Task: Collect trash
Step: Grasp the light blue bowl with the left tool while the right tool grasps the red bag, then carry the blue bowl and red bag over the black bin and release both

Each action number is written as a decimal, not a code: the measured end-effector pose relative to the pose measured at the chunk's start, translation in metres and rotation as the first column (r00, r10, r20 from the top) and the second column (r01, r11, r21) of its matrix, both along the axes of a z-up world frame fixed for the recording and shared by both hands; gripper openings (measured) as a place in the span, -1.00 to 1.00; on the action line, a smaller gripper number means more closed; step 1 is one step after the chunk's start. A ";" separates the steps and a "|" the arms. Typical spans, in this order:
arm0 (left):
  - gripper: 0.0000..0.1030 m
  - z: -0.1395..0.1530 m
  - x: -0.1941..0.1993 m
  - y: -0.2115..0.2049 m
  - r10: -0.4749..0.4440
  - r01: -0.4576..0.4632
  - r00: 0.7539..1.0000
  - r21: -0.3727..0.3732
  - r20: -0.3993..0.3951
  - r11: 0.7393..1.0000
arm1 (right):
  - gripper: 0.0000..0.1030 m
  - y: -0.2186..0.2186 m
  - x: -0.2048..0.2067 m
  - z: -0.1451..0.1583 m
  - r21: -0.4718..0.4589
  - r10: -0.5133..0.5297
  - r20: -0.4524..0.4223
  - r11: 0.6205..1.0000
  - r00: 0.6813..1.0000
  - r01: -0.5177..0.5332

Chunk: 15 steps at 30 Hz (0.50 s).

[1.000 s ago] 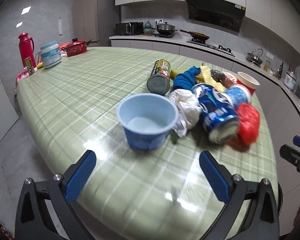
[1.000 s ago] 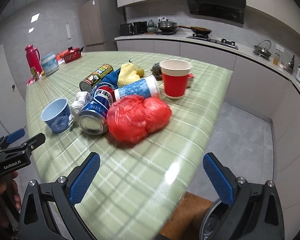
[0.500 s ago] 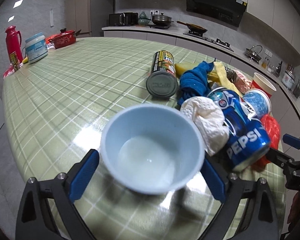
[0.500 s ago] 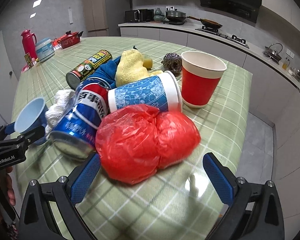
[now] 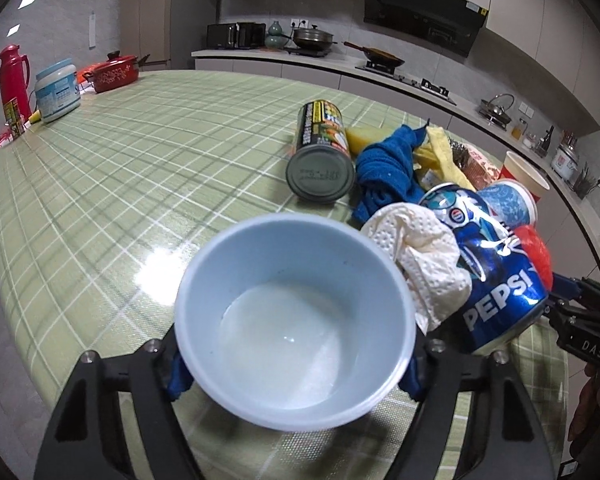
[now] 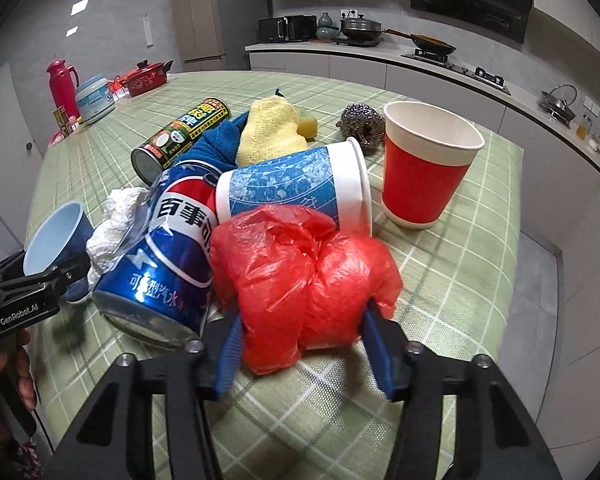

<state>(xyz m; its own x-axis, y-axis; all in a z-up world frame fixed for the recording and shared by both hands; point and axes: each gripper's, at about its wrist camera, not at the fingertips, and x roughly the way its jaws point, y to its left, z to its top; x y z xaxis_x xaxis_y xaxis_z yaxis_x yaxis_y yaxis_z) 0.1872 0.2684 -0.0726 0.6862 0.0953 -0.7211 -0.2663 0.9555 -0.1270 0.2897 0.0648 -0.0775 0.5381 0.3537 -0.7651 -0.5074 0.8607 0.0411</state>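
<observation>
A pile of trash lies on the green checked table (image 5: 140, 168). My left gripper (image 5: 294, 364) is shut on a light blue cup (image 5: 296, 296), which also shows in the right wrist view (image 6: 54, 236). My right gripper (image 6: 302, 344) is shut on a crumpled red plastic bag (image 6: 304, 276). Beside them lie a blue Pepsi can (image 6: 172, 256) (image 5: 492, 276), a white paper wad (image 5: 420, 256), a blue patterned paper cup (image 6: 296, 188) on its side, a green drink can (image 5: 320, 152), and an upright red paper cup (image 6: 424, 168).
A blue cloth (image 5: 388, 168), a yellow cloth (image 6: 268, 132) and a steel scourer (image 6: 360, 124) lie behind the pile. A red thermos (image 5: 12, 76), a tub (image 5: 56, 88) and a red pot (image 5: 114, 72) stand at the far end. The table's edge is near on the right.
Both grippers moved forward into the pile and closed: the left one on the light blue cup, the right one on the red plastic bag.
</observation>
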 end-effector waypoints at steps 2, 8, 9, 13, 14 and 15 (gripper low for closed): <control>0.51 0.004 -0.002 0.000 0.000 0.000 1.000 0.004 0.006 1.000 | -0.01 -0.003 -0.005 0.004 0.010 -0.006 0.006 1.000 1.000 0.006; 0.51 0.020 -0.015 -0.006 -0.001 0.000 1.000 0.015 0.027 1.000 | -0.01 -0.019 -0.021 0.019 0.054 -0.033 0.025 0.998 0.999 0.032; 0.51 0.023 -0.018 -0.008 -0.004 0.003 0.999 0.017 0.032 1.000 | -0.01 -0.022 -0.025 0.023 0.059 -0.036 0.032 0.998 0.999 0.034; 0.51 0.035 -0.027 -0.023 -0.023 0.022 0.998 0.024 0.053 0.999 | -0.01 -0.035 -0.039 0.038 0.081 -0.046 0.054 0.996 0.997 0.042; 0.51 0.037 -0.029 -0.027 -0.031 0.029 0.998 0.024 0.059 0.999 | -0.02 -0.039 -0.043 0.042 0.085 -0.049 0.062 0.995 0.997 0.044; 0.51 0.040 -0.031 -0.032 -0.038 0.036 0.997 0.026 0.066 0.999 | -0.02 -0.044 -0.048 0.046 0.089 -0.052 0.067 0.995 0.996 0.046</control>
